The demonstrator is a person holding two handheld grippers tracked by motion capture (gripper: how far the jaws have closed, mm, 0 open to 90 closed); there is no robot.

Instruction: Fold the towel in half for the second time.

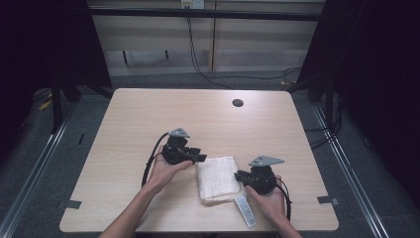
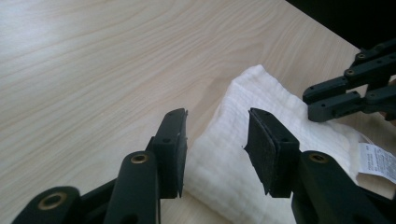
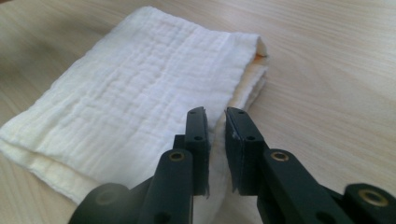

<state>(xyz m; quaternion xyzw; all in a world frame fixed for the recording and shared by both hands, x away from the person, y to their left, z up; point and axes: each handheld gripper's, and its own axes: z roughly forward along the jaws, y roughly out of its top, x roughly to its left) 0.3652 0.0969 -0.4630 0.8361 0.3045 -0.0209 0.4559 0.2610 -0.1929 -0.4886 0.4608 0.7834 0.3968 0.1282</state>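
Two black hand-held grippers flanked a folded white waffle-weave cloth (image 1: 218, 178) lying near the table's front edge. Left gripper (image 2: 215, 140) hovered spread above it; right gripper (image 3: 215, 135), nearly pressed together, held nothing. Pinching all layers squarely would probably keep folds aligned.

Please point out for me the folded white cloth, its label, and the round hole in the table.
Folded white cloth (image 1: 218, 177): high view, middle of its top layer.
Label (image 1: 245, 210): high view, middle of the white tag at the cloth's near right corner.
Round hole (image 1: 237, 103): high view, centre of the dark opening in the tabletop.
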